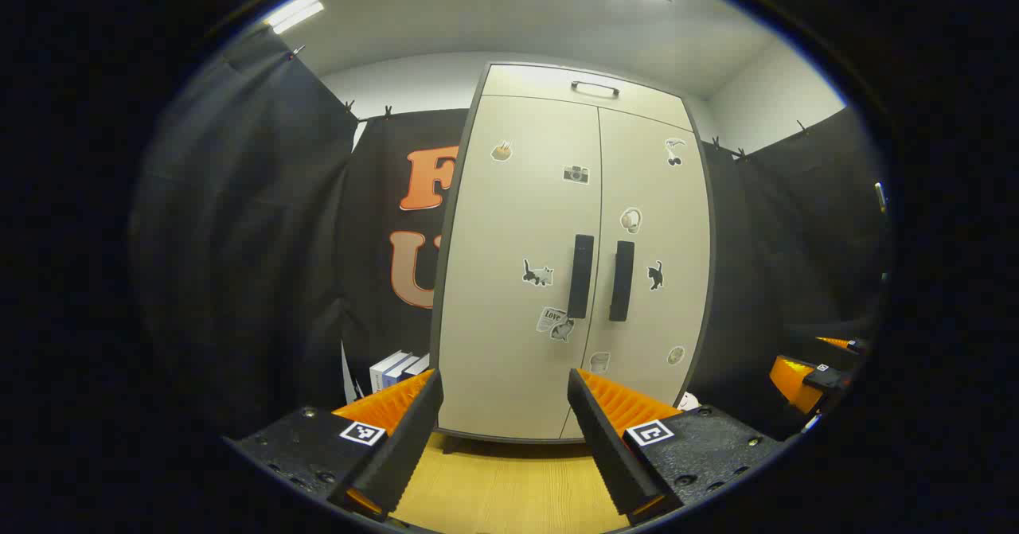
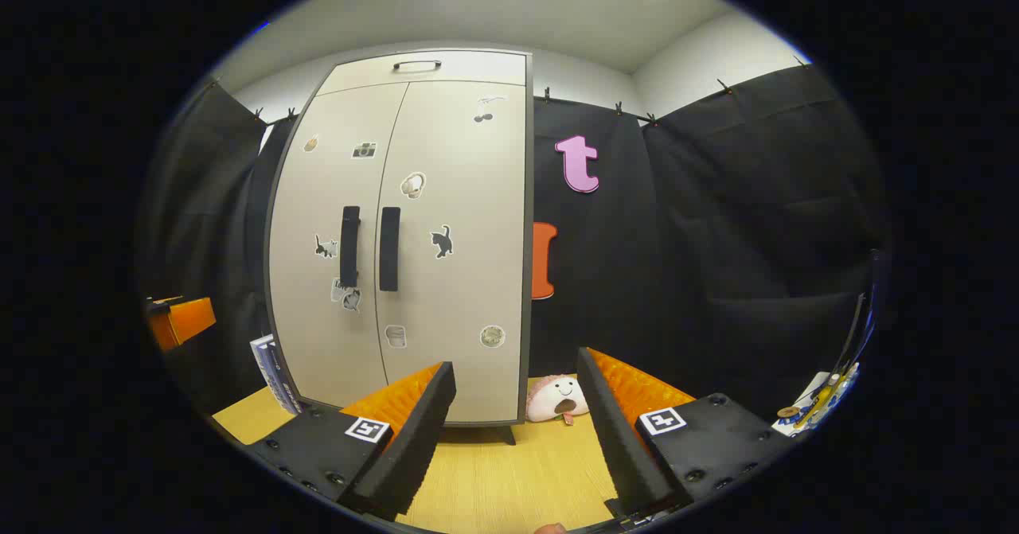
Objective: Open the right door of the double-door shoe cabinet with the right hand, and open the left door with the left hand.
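Left gripper view: left tool [image 1: 505, 438] level, spread wide, facing shoe cabinet [image 1: 521, 295]; right tool [image 2: 517, 438] likewise; both handles [image 2: 388, 248] vertical, doors closed.

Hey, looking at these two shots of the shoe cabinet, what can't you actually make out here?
- Inside of the shoe cabinet: hidden in both views by its shut doors.
- Stickers on the doors: too small to read their details.
- Books left of the cabinet: partly hidden by the left gripper in the left gripper view.
- Plush toy: partly hidden by the right gripper.
- Items at the right edge: cut off.
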A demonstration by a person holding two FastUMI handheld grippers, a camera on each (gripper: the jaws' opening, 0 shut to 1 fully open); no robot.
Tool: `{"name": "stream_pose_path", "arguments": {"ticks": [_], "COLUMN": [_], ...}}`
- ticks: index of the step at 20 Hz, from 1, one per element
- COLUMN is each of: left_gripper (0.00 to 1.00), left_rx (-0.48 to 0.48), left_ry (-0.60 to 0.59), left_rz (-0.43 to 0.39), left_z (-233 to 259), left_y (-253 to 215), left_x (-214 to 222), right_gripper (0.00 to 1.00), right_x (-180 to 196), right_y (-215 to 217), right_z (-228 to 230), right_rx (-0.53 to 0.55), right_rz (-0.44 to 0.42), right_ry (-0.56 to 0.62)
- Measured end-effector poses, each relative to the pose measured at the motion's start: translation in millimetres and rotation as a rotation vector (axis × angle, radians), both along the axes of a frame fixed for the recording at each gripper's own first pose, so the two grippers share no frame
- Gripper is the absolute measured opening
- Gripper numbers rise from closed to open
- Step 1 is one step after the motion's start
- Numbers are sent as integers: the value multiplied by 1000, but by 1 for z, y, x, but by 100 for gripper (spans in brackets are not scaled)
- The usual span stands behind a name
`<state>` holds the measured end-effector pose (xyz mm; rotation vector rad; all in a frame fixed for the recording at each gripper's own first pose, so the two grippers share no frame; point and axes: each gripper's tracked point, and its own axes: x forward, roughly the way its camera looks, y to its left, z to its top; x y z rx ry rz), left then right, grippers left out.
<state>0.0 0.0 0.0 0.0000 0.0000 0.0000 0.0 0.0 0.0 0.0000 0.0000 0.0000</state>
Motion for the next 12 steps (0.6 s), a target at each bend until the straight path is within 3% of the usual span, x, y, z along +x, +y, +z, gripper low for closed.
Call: {"name": "stream_pose_path", "arguments": {"ticks": [3, 12], "left_gripper": [92, 95], "left_rx": [5, 5], "left_ry": [-2, 14], "left_rz": [1, 21], "left_z": [1, -1], "left_y": [1, 5], "left_x": [-1, -6], "right_gripper": [94, 94], "right_x": [-4, -13], "right_y": [3, 13], "right_z": [-1, -4], "right_rx": [-1, 3], "right_rz": [5, 21], "right_ry": [1, 19]}}
